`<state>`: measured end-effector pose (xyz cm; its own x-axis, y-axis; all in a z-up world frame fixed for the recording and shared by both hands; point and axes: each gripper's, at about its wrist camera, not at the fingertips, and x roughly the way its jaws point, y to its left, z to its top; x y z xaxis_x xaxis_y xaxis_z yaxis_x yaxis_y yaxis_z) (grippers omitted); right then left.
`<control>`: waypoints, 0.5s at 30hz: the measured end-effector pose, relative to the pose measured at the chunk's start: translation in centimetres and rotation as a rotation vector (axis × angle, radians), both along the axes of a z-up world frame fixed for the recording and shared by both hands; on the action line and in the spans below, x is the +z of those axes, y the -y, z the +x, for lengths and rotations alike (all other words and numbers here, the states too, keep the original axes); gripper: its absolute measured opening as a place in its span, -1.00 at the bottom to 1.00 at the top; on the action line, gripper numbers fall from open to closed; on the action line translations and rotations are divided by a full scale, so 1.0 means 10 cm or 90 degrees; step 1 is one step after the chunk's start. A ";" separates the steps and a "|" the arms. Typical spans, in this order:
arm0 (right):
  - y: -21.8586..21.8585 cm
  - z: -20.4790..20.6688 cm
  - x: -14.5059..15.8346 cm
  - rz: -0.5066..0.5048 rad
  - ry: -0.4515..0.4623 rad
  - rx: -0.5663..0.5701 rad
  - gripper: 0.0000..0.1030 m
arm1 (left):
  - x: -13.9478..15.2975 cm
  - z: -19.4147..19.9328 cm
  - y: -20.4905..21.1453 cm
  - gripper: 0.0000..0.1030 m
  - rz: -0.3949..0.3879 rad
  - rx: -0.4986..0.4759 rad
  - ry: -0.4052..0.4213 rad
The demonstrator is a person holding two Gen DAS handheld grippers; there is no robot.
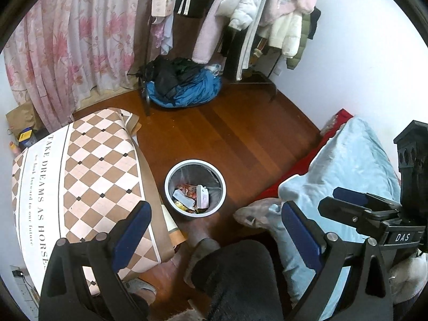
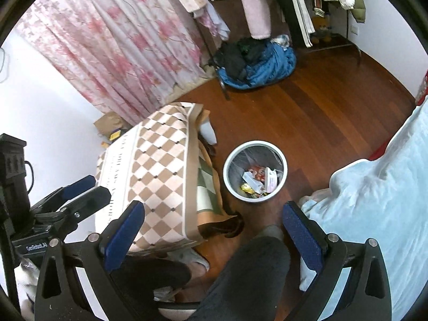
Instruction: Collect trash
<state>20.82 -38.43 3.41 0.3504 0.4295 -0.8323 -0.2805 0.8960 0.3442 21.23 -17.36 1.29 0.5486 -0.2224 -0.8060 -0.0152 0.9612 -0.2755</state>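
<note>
The bin [image 1: 194,188] stands upright on the wood floor [image 1: 240,133], between the low table with the checked cloth [image 1: 88,176] and the bed with the pale blue blanket [image 1: 347,165]. Its mouth opens straight up, so its long axis is vertical, and a thin liner bag shows along the inner wall. The trash [image 1: 191,196] lies at the bottom: paper wrappers, a small white box, some yellow and red packets. The bin is well under half full. I judge all of it to be light and easy to crush, and the wrappers may slide against each other, so one piece is hard to pinch alone. It looks better to take the liner at its upper edge near the rim [image 2: 255,144], where the film is soft and can be gathered; the film is thin and may tear if it is pulled sharply. The bin itself seems like stiff, light plastic and may tip if it is pushed from one side. The left gripper [image 1: 215,224] has its jaws wide apart and holds nothing. The right gripper [image 2: 214,227] is also spread open and empty, above the person's knee [image 2: 254,267]. Both hover well apart from the bin.
</note>
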 end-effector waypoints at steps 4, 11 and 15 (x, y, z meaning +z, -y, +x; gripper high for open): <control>0.00 -0.11 0.12 0.011 0.000 0.014 1.00 | 0.08 -0.11 -0.04 0.93 -0.013 -0.008 0.003; -0.02 -0.23 0.19 0.015 -0.001 0.024 1.00 | 0.19 -0.23 -0.06 0.93 -0.013 -0.013 0.015; -0.03 -0.25 0.19 0.010 -0.001 0.026 1.00 | 0.22 -0.27 -0.07 0.93 -0.015 -0.007 0.022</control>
<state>18.31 -38.09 5.29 0.3312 0.4563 -0.8259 -0.3171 0.8782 0.3580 18.52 -16.69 3.46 0.5734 -0.2468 -0.7812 0.0047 0.9545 -0.2982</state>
